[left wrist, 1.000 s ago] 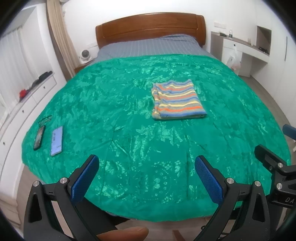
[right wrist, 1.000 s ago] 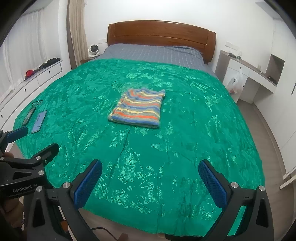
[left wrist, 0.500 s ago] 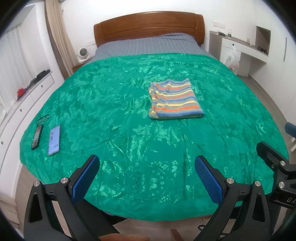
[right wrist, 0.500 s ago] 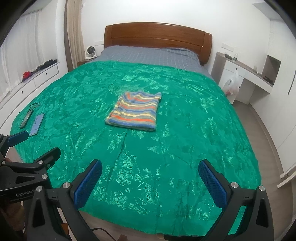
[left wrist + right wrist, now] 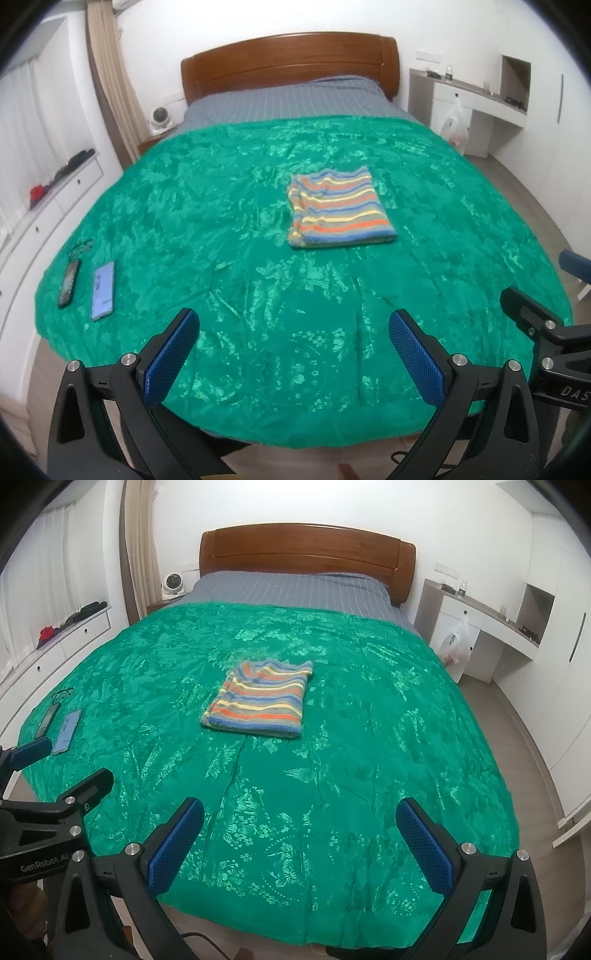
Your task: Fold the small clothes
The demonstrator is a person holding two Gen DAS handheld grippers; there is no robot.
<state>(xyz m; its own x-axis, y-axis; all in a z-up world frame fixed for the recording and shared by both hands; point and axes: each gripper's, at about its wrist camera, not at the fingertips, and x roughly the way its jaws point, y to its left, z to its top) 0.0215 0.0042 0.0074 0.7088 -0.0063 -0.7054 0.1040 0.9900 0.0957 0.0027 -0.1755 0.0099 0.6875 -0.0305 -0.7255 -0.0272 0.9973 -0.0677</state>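
Hidden/cut off: lower parts of both grippers run off the bottom edge of each frame; the hands holding them are out of view. Small items on the white desk (image 5: 484, 616) at upper right are too small to identify. Dark and red things on the white drawer ledge (image 5: 70, 173) at far left are blurred, can't tell what they are.
Edge of frame: in left wrist view, part of the right gripper shows at lower right, its tips cropped by the rim; in right wrist view, part of the left gripper shows at lower left.
Left gripper (image 5: 293, 341): black frame w/ blue textured pads, jaws spread wide, nothing between them; sits bottom centre of frame, over the near edge of the bed.
Right gripper (image 5: 300, 829): same build, jaws spread wide, nothing between them; bottom centre of its frame.
Task item: folded striped knit garment w/ blue, orange, yellow bands (image 5: 338, 206) (image 5: 260, 698), lying flat as a neat rectangle.
Item location: mid-frame in both views, on the shiny green patterned bedspread (image 5: 229, 206) (image 5: 369, 709); slightly right of centre in left view, slightly left of centre in right view.
Item vs grippers: well apart from both, higher in frame, no contact.
Other: light blue phone (image 5: 102, 285) and dark remote-like slab (image 5: 69, 277) lie side by side at left edge of bedspread; brown wooden headboard (image 5: 306, 554) at top centre.
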